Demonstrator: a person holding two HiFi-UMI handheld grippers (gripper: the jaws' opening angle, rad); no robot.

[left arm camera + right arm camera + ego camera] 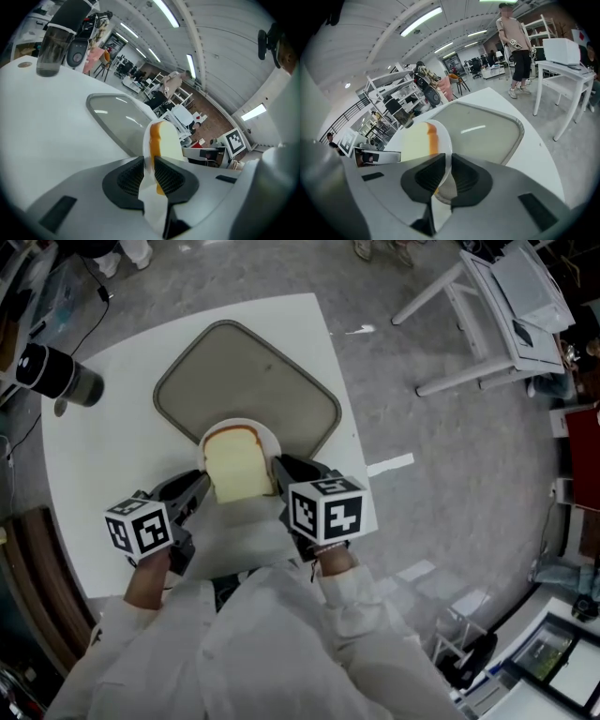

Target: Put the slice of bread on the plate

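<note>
A slice of bread (239, 468) with a brown crust lies on a small white plate (267, 434). The plate hangs over the near corner of a grey tray (248, 381), held from both sides. My left gripper (200, 486) is shut on the plate's left rim and my right gripper (281, 468) on its right rim. In the left gripper view the left gripper (149, 171) pinches the thin plate (152, 206), with the bread (168, 140) just beyond. In the right gripper view the right gripper (449, 176) clamps the plate's rim (445, 140) beside the bread (415, 140).
The tray rests on a white table (112, 456); it is also visible as the tray (117, 119) and the tray (483, 129). A dark cup (56, 374) stands at the table's far left. A white desk (506, 306) stands on the floor to the right, a person (513, 42) near it.
</note>
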